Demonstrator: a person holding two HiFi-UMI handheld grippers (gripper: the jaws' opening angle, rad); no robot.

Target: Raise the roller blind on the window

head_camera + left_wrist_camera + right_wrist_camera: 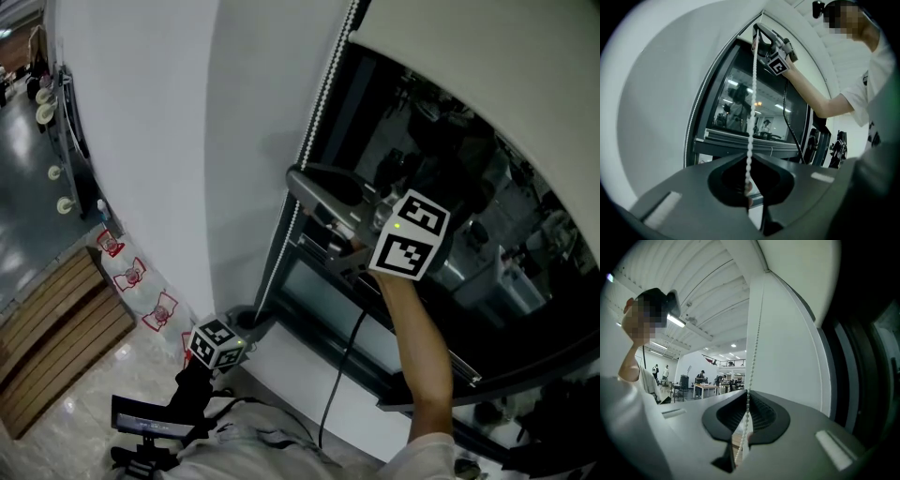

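Observation:
A white bead chain (309,141) hangs down the left edge of the dark window (441,169), under the rolled-down white blind (487,56). My right gripper (298,178) is high on the chain, and its view shows the beads (754,348) pinched between its shut jaws (747,393). My left gripper (251,321) is lower, near the sill. In its view the chain (752,93) rises taut from its shut jaws (750,158) to the right gripper (758,32).
The white wall (169,141) lies left of the window frame. Below are a wooden slatted bench (56,328), red-and-white bags (141,281) and a black stand (150,427). A black cable (337,375) hangs from my right arm across the sill.

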